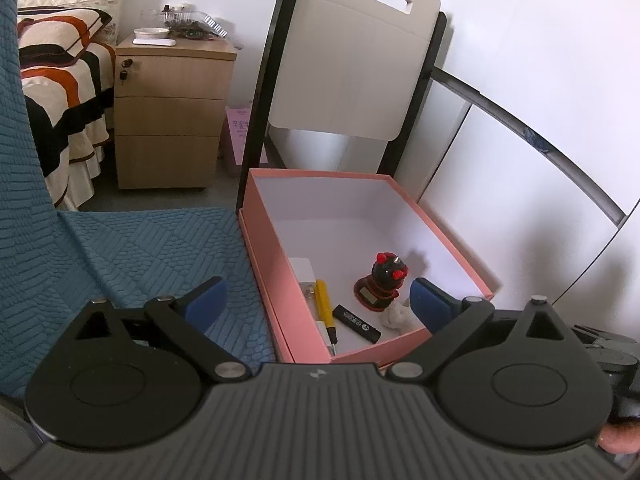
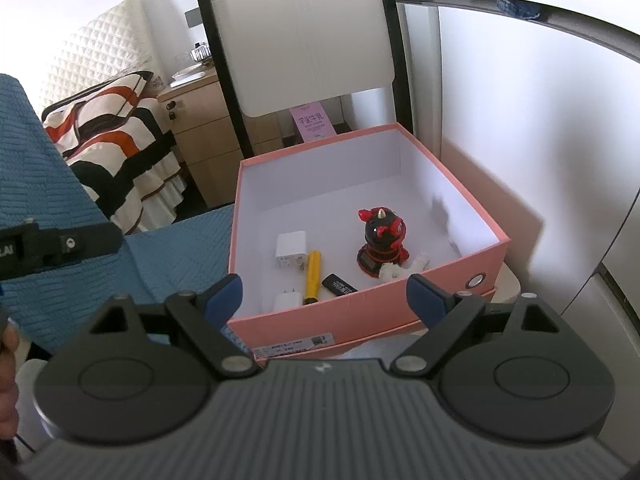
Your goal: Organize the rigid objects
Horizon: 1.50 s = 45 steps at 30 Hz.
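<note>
A pink box (image 1: 276,292) with a white inside stands open next to a blue sofa. In it stand a black-and-red figurine (image 1: 380,282), a yellow screwdriver (image 1: 324,304), a black stick (image 1: 357,323), a white charger (image 1: 302,270) and a small white lump (image 1: 396,316). My left gripper (image 1: 316,304) is open and empty above the box's near edge. In the right wrist view the box (image 2: 360,308) holds the figurine (image 2: 380,240), the screwdriver (image 2: 312,276), two white chargers (image 2: 290,248) and the black stick (image 2: 339,284). My right gripper (image 2: 324,300) is open and empty before the box's front wall.
The blue sofa cushion (image 1: 152,248) lies left of the box. A white folding chair (image 1: 352,64) stands behind it against a white wall. A wooden drawer cabinet (image 1: 172,112) and a striped bed (image 1: 60,92) stand at the back left. The left gripper's body (image 2: 52,248) shows in the right wrist view.
</note>
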Each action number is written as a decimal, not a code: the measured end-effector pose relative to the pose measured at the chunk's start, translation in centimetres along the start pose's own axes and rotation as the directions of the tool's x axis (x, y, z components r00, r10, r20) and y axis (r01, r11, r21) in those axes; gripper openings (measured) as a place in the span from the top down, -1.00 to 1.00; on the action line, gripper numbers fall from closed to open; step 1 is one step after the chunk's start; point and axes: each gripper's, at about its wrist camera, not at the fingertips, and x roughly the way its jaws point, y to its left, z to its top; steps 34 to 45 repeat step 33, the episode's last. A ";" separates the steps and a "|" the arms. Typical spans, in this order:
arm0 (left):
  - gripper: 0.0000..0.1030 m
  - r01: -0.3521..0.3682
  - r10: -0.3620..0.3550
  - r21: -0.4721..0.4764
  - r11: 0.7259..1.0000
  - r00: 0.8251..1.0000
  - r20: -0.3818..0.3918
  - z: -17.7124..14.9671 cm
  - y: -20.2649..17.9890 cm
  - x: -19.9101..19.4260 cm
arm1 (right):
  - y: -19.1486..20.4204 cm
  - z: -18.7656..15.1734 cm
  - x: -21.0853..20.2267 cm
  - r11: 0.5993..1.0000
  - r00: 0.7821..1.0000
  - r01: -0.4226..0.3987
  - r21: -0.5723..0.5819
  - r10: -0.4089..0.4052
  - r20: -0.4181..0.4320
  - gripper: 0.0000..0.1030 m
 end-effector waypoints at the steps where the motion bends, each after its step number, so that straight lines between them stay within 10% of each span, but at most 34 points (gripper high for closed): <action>1: -0.98 -0.001 0.001 0.000 1.000 1.000 -0.007 0.1 -0.1 0.1 | 0.0 0.0 0.1 1.000 1.000 0.000 -0.001 0.000 -0.003 -0.75; 45: -1.00 -0.020 0.021 0.018 1.000 0.999 -0.034 -0.3 -0.9 0.7 | -0.2 -0.2 0.8 1.000 1.000 0.001 -0.003 -0.001 -0.028 -0.75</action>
